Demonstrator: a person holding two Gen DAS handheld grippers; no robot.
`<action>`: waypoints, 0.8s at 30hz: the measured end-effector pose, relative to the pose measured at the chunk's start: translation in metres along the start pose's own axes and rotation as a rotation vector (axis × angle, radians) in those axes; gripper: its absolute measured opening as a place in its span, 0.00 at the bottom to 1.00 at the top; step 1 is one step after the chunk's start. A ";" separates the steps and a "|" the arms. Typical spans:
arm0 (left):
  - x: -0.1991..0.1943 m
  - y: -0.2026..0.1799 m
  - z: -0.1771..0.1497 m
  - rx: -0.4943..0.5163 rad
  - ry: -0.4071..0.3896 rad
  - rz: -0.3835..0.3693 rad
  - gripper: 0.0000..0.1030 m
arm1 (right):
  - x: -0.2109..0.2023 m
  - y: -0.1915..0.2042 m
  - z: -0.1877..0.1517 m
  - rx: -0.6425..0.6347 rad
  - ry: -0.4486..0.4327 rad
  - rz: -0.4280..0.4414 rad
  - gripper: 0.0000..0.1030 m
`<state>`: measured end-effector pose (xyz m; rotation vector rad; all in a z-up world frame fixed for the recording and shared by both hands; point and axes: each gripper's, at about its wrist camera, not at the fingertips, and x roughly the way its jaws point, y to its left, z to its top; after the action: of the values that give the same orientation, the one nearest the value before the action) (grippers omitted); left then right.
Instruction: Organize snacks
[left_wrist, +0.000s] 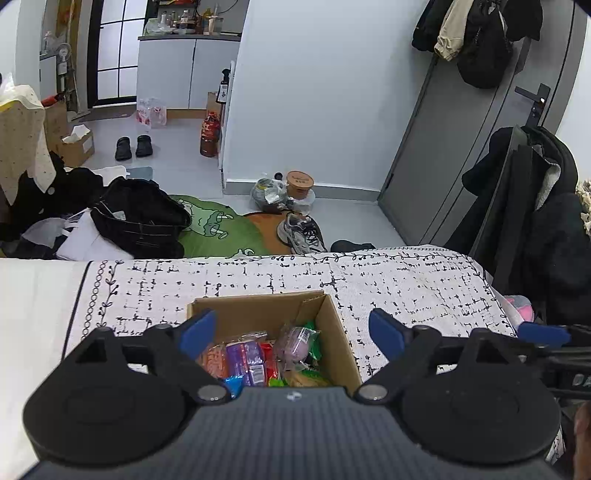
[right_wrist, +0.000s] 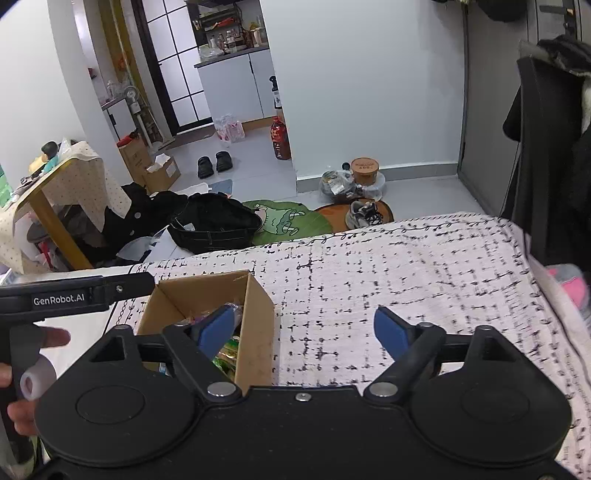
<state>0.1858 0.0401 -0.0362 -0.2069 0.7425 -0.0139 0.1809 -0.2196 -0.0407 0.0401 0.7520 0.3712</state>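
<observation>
An open cardboard box (left_wrist: 332, 332) stands on the patterned bedspread (left_wrist: 406, 288). It holds several snack packets (left_wrist: 251, 360), among them purple, orange, red and green ones. My left gripper (left_wrist: 291, 330) hangs over the box with its blue pads wide apart and nothing between them. In the right wrist view the same box (right_wrist: 255, 332) sits at lower left. My right gripper (right_wrist: 304, 328) is open above the box's right wall and the bedspread (right_wrist: 406, 266), holding nothing. The left gripper's body (right_wrist: 74, 295) and a hand (right_wrist: 55, 336) show at that view's left edge.
Beyond the bed's edge the floor holds a black bag (left_wrist: 140, 218), a green rug (left_wrist: 221, 229), a sneaker (left_wrist: 301, 232) and a brown tub (left_wrist: 300, 183). Dark clothes hang on a chair (left_wrist: 528, 221) at the right. A pink item (right_wrist: 569, 284) lies by the bed's right edge.
</observation>
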 end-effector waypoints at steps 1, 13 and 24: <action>-0.003 -0.001 0.001 -0.001 -0.004 -0.002 0.87 | -0.006 -0.001 0.001 -0.007 -0.003 -0.005 0.84; -0.046 -0.013 0.005 0.029 -0.022 -0.010 0.91 | -0.054 -0.012 0.005 -0.004 -0.051 -0.027 0.99; -0.095 -0.018 -0.020 0.104 -0.002 0.012 0.93 | -0.083 -0.016 -0.018 0.046 -0.064 -0.016 1.00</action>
<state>0.1033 0.0265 0.0163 -0.1034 0.7392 -0.0406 0.1181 -0.2649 -0.0014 0.0888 0.6974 0.3354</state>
